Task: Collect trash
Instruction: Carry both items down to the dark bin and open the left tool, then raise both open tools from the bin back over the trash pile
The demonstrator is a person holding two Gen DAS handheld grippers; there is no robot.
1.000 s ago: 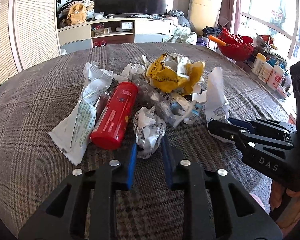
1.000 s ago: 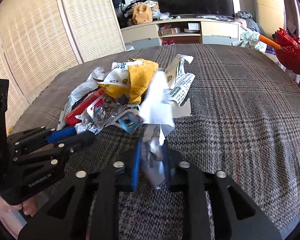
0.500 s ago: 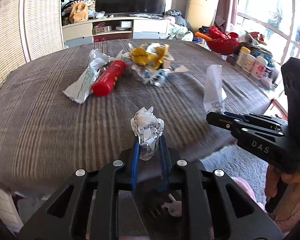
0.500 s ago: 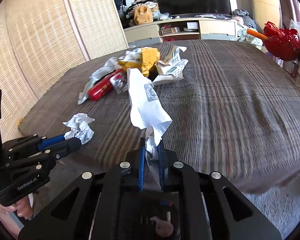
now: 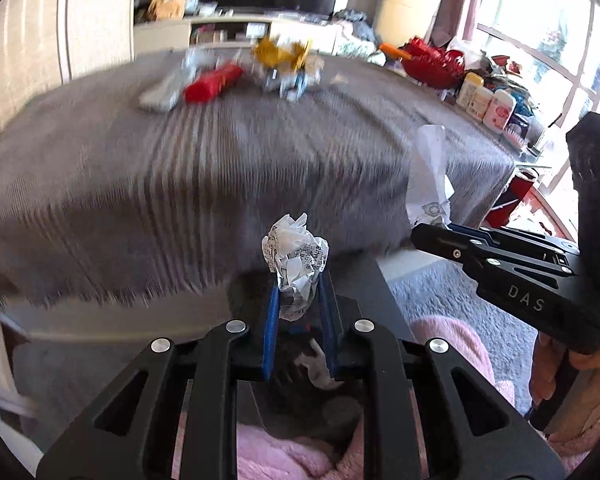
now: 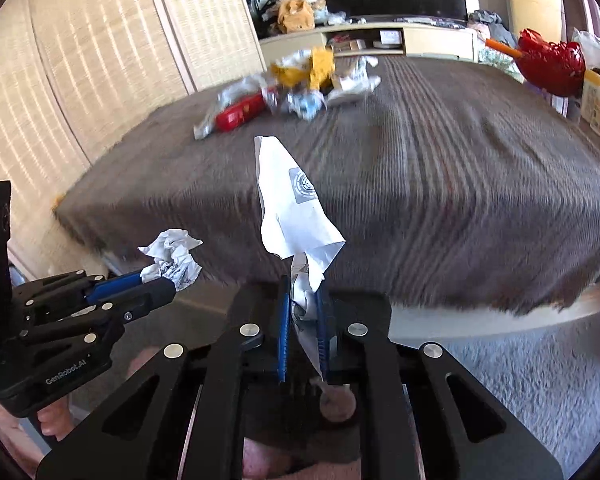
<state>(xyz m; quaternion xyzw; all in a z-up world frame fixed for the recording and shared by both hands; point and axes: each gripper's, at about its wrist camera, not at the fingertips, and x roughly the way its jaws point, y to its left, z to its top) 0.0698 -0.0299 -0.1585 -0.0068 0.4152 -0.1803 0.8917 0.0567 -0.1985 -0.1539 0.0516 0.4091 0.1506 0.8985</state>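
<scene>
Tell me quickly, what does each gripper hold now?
Left gripper: shut on crumpled paper ball.
Right gripper: shut on white paper wrapper.

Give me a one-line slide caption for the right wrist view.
Right gripper clamps a white paper wrapper off the table; left gripper alongside holds a crumpled paper ball.

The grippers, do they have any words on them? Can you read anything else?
"DAS": on the right gripper, seen from the left wrist.
"GenRobot.AI": on the left gripper, seen from the right wrist.
Paper ball: printed, too small to read.
White wrapper: round logo, unreadable.
Bottles: labels blurred.
</scene>
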